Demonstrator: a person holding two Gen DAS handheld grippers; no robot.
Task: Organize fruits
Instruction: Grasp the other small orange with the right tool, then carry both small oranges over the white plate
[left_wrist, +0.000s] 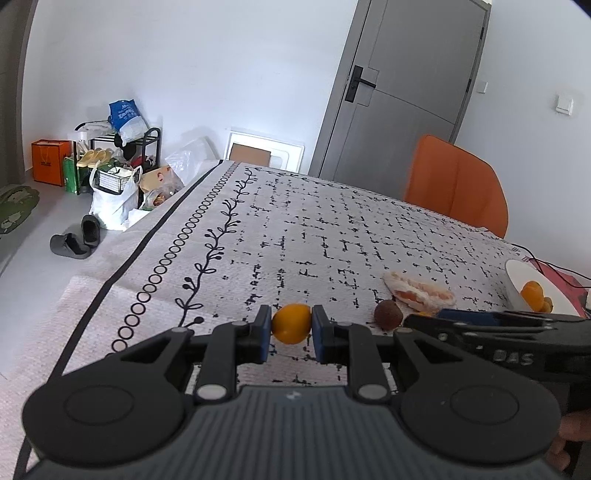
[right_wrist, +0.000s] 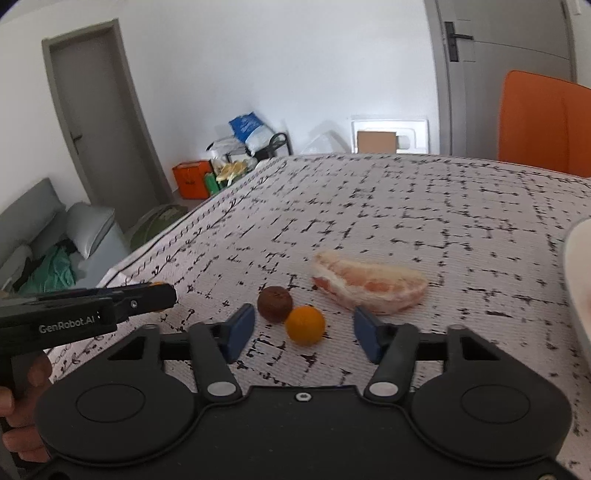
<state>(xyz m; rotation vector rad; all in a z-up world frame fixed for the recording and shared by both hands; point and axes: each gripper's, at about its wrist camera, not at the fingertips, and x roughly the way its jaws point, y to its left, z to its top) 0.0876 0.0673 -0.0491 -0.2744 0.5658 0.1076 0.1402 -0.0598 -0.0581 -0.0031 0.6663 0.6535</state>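
Clamped in the left gripper (left_wrist: 291, 328), one kumquat (left_wrist: 291, 324) is held; the right gripper (right_wrist: 303, 332) gapes around another kumquat (right_wrist: 305, 325), brown fruit (right_wrist: 275, 304) at ten o'clock, which closing might nudge.

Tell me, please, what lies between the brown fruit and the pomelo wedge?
In the right wrist view, only bare patterned tablecloth lies between the brown fruit and the pomelo wedge.

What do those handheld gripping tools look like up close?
Each gripper, left and right, is matte black plastic with two round discs, silver pivot pins and linkage arms ending in blue pads. Pale lettering marks the sides. One body looks ribbed grey. Bare fingers hold a handle; no sleeve shows.
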